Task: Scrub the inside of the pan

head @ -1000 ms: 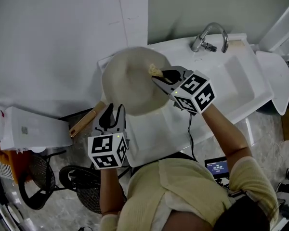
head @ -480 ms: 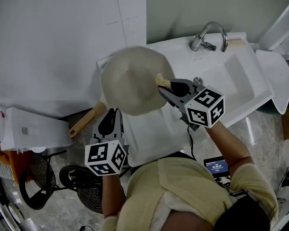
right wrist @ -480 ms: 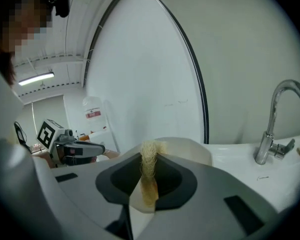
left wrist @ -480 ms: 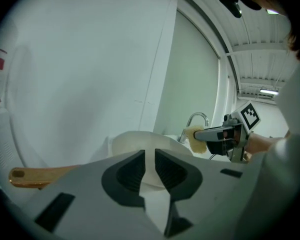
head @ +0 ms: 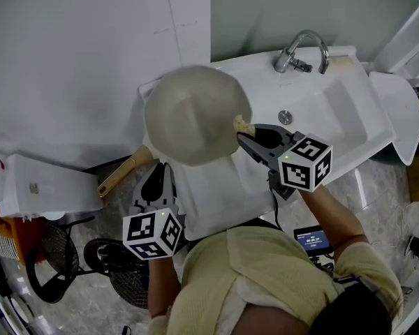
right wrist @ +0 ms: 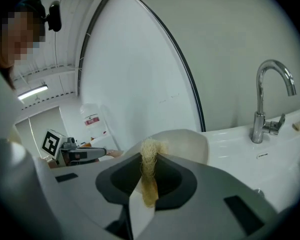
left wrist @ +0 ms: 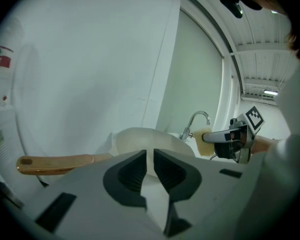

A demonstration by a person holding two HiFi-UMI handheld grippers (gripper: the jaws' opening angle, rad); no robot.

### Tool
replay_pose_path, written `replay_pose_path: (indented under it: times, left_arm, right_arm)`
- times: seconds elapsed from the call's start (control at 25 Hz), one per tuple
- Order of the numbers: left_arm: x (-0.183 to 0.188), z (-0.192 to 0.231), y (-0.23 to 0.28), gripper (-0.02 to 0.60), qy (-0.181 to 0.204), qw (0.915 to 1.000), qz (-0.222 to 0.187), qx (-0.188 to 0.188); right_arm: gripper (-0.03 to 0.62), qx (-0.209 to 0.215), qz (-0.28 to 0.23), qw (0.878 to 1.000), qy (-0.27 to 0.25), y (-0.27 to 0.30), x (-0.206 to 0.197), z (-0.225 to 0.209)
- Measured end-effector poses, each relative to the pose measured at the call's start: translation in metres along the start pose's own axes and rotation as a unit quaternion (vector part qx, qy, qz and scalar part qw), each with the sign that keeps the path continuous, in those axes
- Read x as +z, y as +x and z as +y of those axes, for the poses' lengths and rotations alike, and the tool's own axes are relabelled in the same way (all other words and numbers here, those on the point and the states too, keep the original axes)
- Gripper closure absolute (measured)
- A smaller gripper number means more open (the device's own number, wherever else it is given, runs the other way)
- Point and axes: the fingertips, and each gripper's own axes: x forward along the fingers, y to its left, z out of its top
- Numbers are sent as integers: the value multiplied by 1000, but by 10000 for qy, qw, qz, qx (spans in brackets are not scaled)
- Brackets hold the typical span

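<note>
The pan sits at the sink's left end, its handle overhanging. The left gripper's fingers, just closing, stand narrow and empty; better to reopen and clamp the handle. The right gripper pinches the scrubber at the pan's rim: press inside, circling.

A fibrous yellow scrubber sits pinched in the right gripper. Just left of it lies the cream, wooden-handled pan.

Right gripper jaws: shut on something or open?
Shut on the scrubber: in the right gripper view the right gripper has its jaws clamped on the yellowish fibrous wad, tuft poking out.
</note>
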Motion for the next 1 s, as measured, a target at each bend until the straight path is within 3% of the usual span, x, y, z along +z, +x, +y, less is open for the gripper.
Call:
replay_pose_path:
  times: [0.24,1.0]
  left_arm:
    - [-1,2,-6,485,12,10000,-7,73]
    - [-10,2,-9,485,6,9997,171,145]
  right_arm:
    - [517,69,139,9995,286,-2,-18,5]
    - [517,155,292,9986,408,1,-35,9]
